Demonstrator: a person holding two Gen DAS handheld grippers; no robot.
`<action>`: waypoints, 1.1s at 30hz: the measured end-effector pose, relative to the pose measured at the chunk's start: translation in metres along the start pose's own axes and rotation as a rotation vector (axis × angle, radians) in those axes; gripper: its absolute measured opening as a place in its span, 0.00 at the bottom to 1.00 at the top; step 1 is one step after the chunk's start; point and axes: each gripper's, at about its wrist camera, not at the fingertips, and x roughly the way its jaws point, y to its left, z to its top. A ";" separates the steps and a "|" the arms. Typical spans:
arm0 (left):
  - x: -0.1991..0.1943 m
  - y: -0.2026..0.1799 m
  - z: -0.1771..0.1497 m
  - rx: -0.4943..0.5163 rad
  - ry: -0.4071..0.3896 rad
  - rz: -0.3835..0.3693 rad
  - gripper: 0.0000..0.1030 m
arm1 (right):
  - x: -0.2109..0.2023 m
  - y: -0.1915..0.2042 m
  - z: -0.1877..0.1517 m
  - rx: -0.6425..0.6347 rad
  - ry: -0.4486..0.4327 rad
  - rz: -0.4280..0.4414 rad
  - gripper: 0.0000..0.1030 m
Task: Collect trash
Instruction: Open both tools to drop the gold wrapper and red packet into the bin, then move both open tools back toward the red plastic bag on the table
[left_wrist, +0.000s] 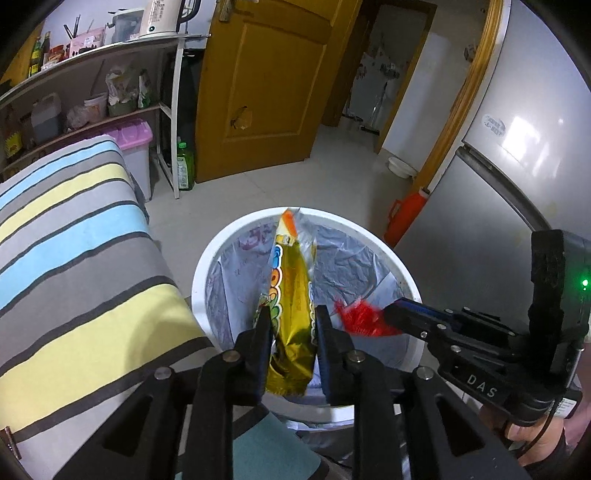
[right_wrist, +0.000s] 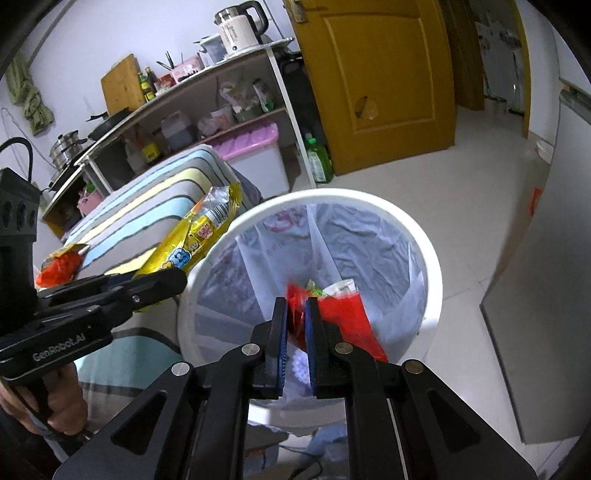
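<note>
Both wrappers held over white bin, lined with a crumpled translucent bag. Left gripper pinching yellow snack wrapper between both fingers, wrapper standing nearly upright and reaching toward 12 o'clock across the bin mouth. Right gripper pressed onto red wrapper, which hangs to 3 o'clock of the fingers, inside the rim line; some pale and green scraps visible just beyond it, whether in the bin or part of the wrapper not clear. Judged step: release into the bin. Best done by lowering each wrapper below the rim before spreading the fingers, since foil this light is likely to flutter; yellow one is long and, from the right wrist view, its upper end leans out over the rim toward 10 o'clock, so tipping it inward first seems wise. Edges: striped cloth-covered surface just beside the bin at 9 o'clock, with another red-orange wrapper lying on it, probably next to collect. Fridge close at 3 o'clock. Open floor toward 12 o'clock up to the yellow door; shelf rack at 10 o'clock, well apart.
</note>
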 end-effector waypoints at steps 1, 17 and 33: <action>0.000 0.000 0.000 -0.001 0.001 -0.001 0.24 | -0.001 -0.001 0.000 0.002 -0.002 0.000 0.10; -0.034 0.006 -0.006 -0.013 -0.069 0.008 0.25 | -0.035 0.021 -0.001 -0.039 -0.078 0.026 0.15; -0.112 0.030 -0.031 -0.036 -0.205 0.082 0.25 | -0.080 0.087 -0.007 -0.158 -0.153 0.093 0.31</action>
